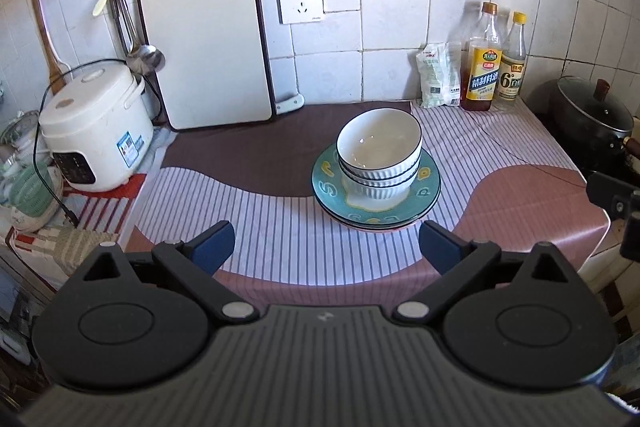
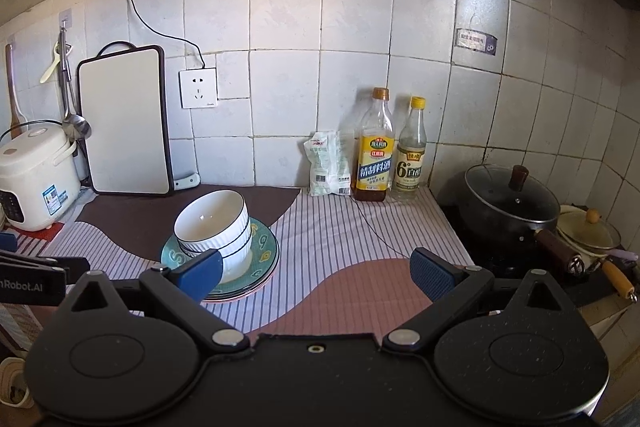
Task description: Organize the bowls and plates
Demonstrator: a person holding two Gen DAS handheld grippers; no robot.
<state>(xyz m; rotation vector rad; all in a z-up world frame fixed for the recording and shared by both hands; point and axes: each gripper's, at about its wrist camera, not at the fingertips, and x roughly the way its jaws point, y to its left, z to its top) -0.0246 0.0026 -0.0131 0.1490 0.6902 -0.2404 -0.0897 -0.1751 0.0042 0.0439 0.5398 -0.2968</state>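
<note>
**Bowls on plates, both grippers waiting in front**

While both tools hang above the near side of the counter, nothing is gripped. The left gripper [image 1: 326, 245] has its blue pads wide apart and empty, and the right gripper [image 2: 316, 273] is the same, spread and holding nothing.

The stack of bowls [image 1: 379, 157] sits nested on the stack of plates [image 1: 376, 205], near the middle of the striped cloth [image 1: 280, 227]. From the left wrist view the pile is straight ahead; from the right wrist view it lies to the left, partly behind the left pad.

If the pile must be separated or moved, I judge that the top bowl should be taken first, one pad inside and one outside the rim, then lifted straight up so the lower bowls do not slide. The ribbed walls look glazed and probably slippery, so a slow squeeze is better.

For room: the cloth to the right of the pile, before the bottles [image 2: 390, 151], is free and wide. The brown area before the cutting board [image 1: 212, 47] is open too. The counter ends at the pot [image 2: 512, 211] on the right and at the rice cooker [image 1: 94, 125] on the left, so wide swings there are risky.
</note>
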